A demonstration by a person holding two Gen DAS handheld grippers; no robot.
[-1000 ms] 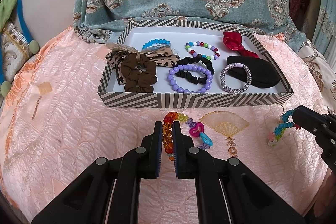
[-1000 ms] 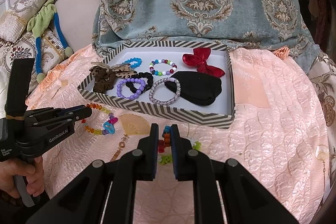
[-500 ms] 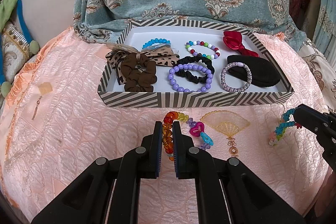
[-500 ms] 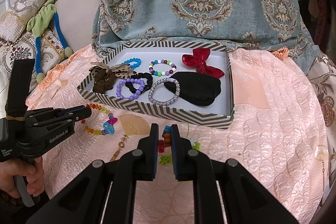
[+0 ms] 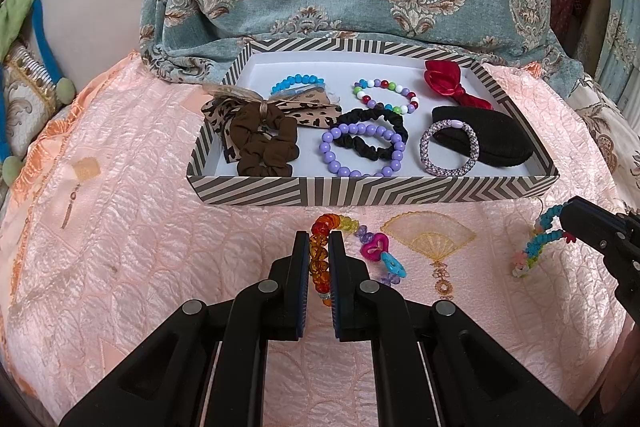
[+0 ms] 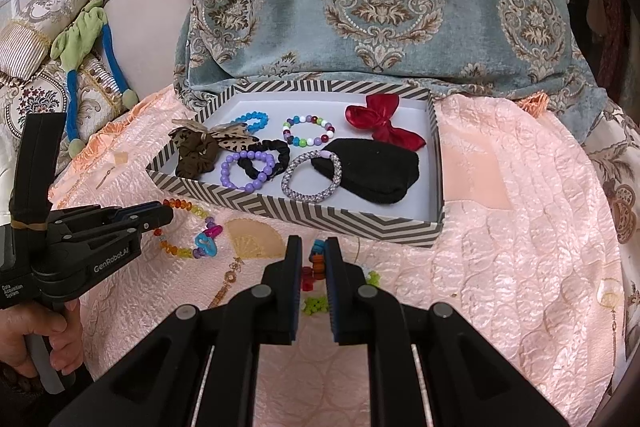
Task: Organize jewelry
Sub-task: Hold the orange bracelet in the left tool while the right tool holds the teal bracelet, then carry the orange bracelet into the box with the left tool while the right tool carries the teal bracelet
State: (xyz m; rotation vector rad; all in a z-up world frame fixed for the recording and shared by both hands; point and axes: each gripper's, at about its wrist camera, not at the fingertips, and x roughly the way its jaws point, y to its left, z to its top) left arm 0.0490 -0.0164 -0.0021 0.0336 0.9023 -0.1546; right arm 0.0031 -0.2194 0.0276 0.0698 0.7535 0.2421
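- Covering the bed, a peach quilt [image 5: 140, 247] carries a striped tray [image 5: 360, 193] and two loose bracelets lying just in front of it.
- Tray holds: black pouch [image 5: 492, 139], leopard bow [image 5: 312, 111], brown scrunchie [image 5: 260, 143], red bow [image 5: 448, 83], black scrunchie [image 5: 372, 143], purple [image 5: 332, 163], silver [image 5: 432, 163], multicolour [image 5: 384, 95] and blue [image 5: 296, 81] bracelets.
- Left gripper [image 5: 319, 259] pinches the amber bracelet [image 5: 320, 227]; its charm end [image 5: 376, 247] rests on the quilt.
- Right gripper [image 6: 312, 263] pinches the rainbow bracelet [image 6: 318, 255].
- Risk: each grip takes only a few beads, so a strand may slip or swing on lifting.
- Risk: trailing ends may catch the tray's front wall.
- Risk: crowded tray; a drop may tangle pieces.
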